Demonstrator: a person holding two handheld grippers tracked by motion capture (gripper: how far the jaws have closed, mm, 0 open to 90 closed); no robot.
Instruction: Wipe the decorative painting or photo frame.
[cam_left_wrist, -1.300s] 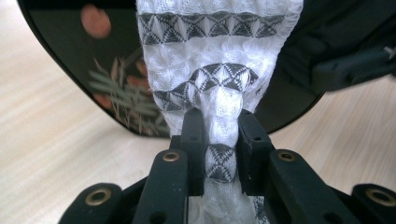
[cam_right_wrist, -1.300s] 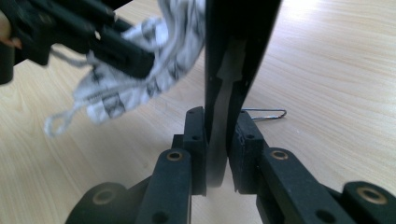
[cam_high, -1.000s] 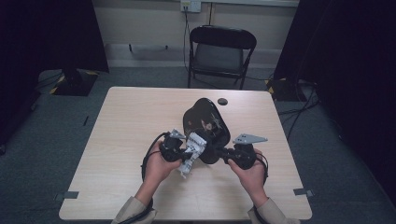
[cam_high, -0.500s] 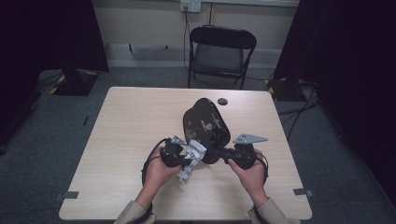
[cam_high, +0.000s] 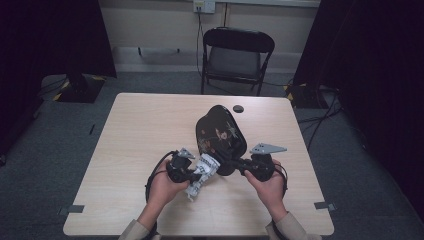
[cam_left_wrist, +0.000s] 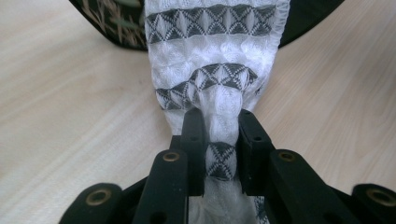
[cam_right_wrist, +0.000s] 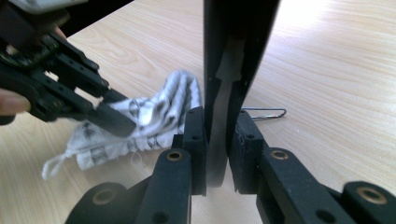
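high view: looked down and forward over table (cam_high: 125, 150) | gripper views: close, low along their jaws | shared: patterned cloth (cam_left_wrist: 215, 60), black tray (cam_high: 220, 132)

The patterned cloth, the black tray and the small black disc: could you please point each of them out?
patterned cloth (cam_left_wrist: 212, 51), left gripper view, on its white band between grey stripes.
black tray (cam_high: 220, 132), high view, on its painted face.
small black disc (cam_high: 238, 108), high view, on its centre.

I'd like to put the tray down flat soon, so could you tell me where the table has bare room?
The table's whole left half is bare, as is the far strip left of the small black disc. It is crowded near the middle front, around the black lacquer tray, the patterned cloth and both grippers.
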